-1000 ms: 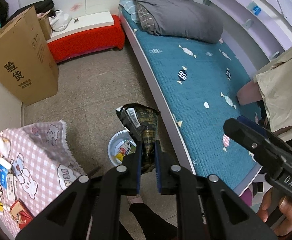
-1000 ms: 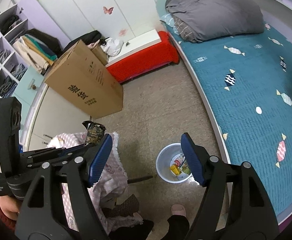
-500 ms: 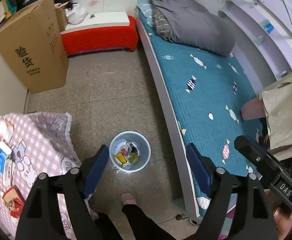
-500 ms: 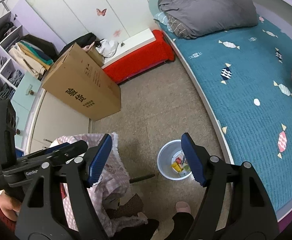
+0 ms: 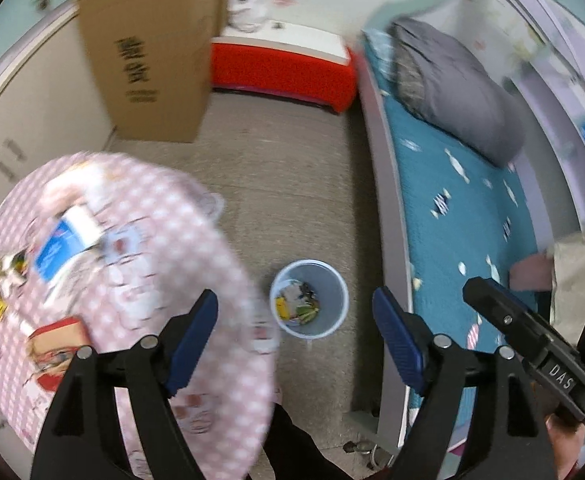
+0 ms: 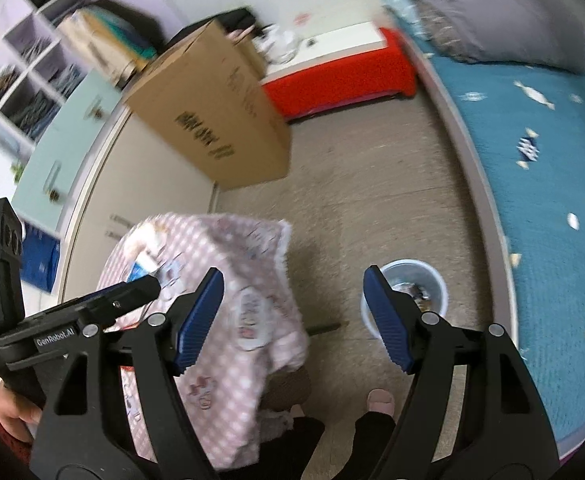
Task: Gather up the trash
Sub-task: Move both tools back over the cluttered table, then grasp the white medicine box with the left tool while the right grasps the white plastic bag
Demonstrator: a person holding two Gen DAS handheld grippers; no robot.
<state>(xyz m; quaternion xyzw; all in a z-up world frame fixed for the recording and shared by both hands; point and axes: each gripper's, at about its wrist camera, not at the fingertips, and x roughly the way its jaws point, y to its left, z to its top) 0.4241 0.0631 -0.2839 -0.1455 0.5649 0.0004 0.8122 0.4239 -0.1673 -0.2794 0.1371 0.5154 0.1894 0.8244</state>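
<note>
I am hovering both claws over the room with jaws spread wide and nothing between the pads: left gripper point(image 5: 294, 334), right gripper point(image 6: 292, 314). The trash bin point(image 5: 309, 298) is sitting on the floor at about twelve o'clock from the left claw, already holding wrappers. The remaining trash is lying on the pink checked table point(image 5: 132, 264), at roughly ten o'clock: a blue packet point(image 5: 58, 250), its long axis running from seven to one o'clock, and a red packet point(image 5: 58, 354). I judge the left hand nearer.
</note>
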